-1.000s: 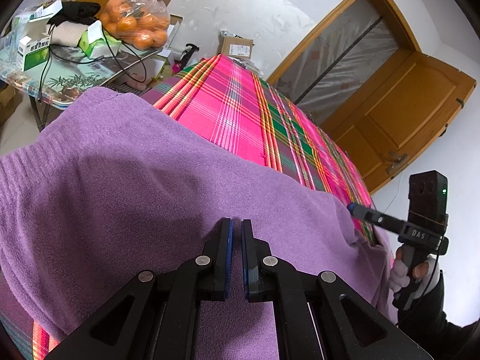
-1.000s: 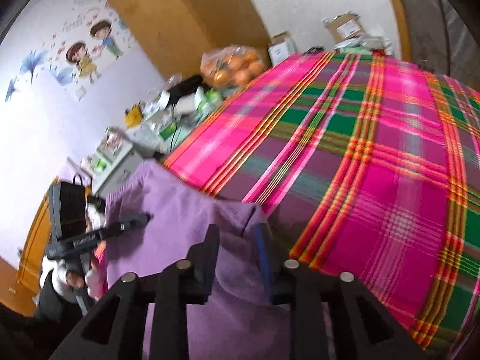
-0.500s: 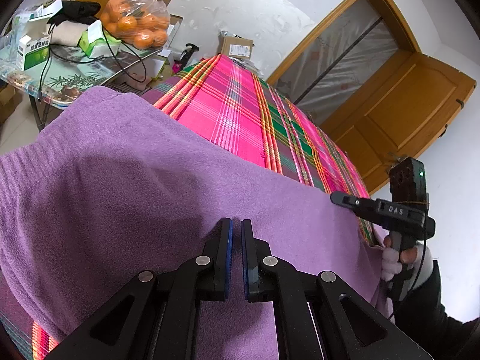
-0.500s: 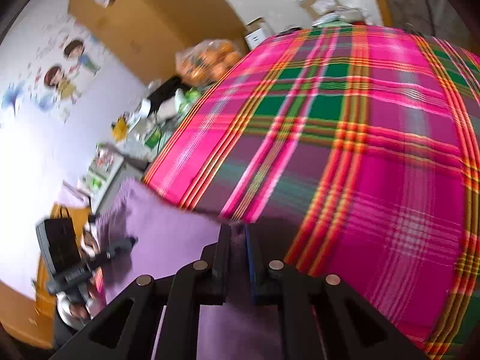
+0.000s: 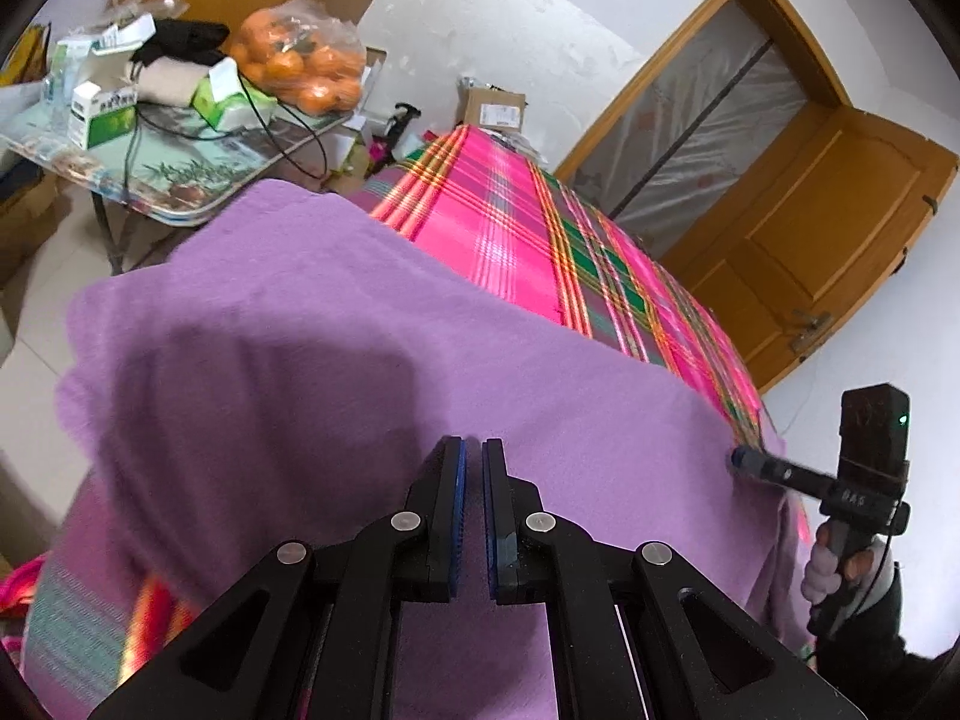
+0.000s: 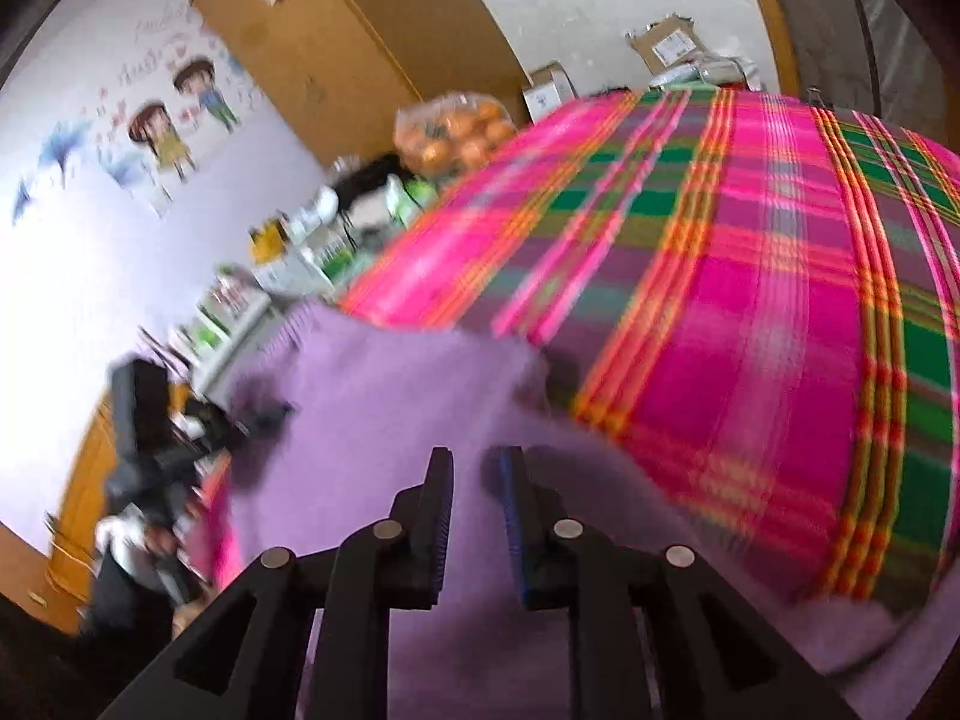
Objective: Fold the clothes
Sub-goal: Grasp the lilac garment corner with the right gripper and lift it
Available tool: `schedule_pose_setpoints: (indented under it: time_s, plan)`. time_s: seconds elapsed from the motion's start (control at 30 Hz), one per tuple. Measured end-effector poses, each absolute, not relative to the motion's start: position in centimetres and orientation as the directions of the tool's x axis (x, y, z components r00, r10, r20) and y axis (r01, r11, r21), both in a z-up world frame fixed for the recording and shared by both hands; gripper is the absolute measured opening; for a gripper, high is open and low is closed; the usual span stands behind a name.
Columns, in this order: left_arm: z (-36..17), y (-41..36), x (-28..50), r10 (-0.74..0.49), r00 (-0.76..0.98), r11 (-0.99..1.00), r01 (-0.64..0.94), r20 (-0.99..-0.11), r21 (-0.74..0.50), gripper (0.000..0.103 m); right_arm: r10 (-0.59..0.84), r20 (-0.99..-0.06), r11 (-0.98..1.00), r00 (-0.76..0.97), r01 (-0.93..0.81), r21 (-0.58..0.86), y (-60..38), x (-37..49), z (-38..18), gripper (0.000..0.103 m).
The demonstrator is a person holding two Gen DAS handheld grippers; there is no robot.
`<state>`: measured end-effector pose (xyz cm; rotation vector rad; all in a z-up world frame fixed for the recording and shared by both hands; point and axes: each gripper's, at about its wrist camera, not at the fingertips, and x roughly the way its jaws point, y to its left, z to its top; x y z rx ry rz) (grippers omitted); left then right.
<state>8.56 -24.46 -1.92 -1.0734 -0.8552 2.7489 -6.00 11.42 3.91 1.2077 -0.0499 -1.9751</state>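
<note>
Left gripper [image 5: 471, 450]: black fingers with blue pads, only a thin slit between them; purple fabric shows through the slit, and I cannot tell whether any is pinched.

Soft purple knit garment [image 5: 312, 360] lies draped directly under and ahead of these fingers, covering the near end of the pink-and-green plaid bedcover [image 5: 528, 228]. Its left part hangs over the bed's left edge; a ribbed band shows low on that side.

Right gripper [image 6: 474, 468]: fingers parted a little wider, purple cloth lying in the gap and around both pads. Picture is motion-blurred; hold cannot be confirmed. In the left view its tip [image 5: 747, 459] touches the garment's right edge, near the bed's right side.

Beyond the garment's far fold, the bedcover runs bare up to the bed's far end.

Left of the bed: cluttered side table [image 5: 180, 180], with a bag of oranges [image 5: 300, 69]. Far end: cardboard box [image 5: 492, 108]. Right: open wooden door [image 5: 828, 240].
</note>
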Motion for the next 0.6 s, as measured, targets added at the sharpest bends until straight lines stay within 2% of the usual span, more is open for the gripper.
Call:
schedule_pose_setpoints:
  time_s: [0.03, 0.13, 0.27, 0.37, 0.6]
  plan:
    - [-1.8, -24.4, 8.8, 0.246, -0.754, -0.848, 0.137, -0.61, -0.511, 0.005, -0.626, -0.748, -0.691, -0.22, 0.602, 0.401, 11.7, -5.8, 3.4, 0.012]
    - [-1.3, -23.6, 9.4, 0.218, -0.748, -0.872, 0.139, -0.627, -0.47, 0.005, -0.624, -0.744, -0.7, -0.239, 0.594, 0.396, 13.1, -5.2, 3.7, 0.012]
    - [-0.4, -21.6, 9.7, 0.225, -0.747, -0.894, 0.098, -0.625, -0.438, 0.005, -0.633, -0.691, -0.737, -0.349, 0.546, 0.399, 17.0, -4.4, 5.7, 0.013]
    - [-0.2, -19.2, 9.0, 0.254, -0.735, -0.908, 0.042, -0.628, -0.416, 0.006, -0.596, -0.665, -0.795, -0.449, 0.442, 0.415, 21.0, -4.8, 6.4, 0.017]
    - [-0.5, -15.3, 8.1, 0.291, -0.701, -0.93, -0.047, -0.651, -0.365, 0.006, -0.464, -0.698, -0.886, -0.545, 0.273, 0.375, 26.4, -4.5, 5.7, 0.028]
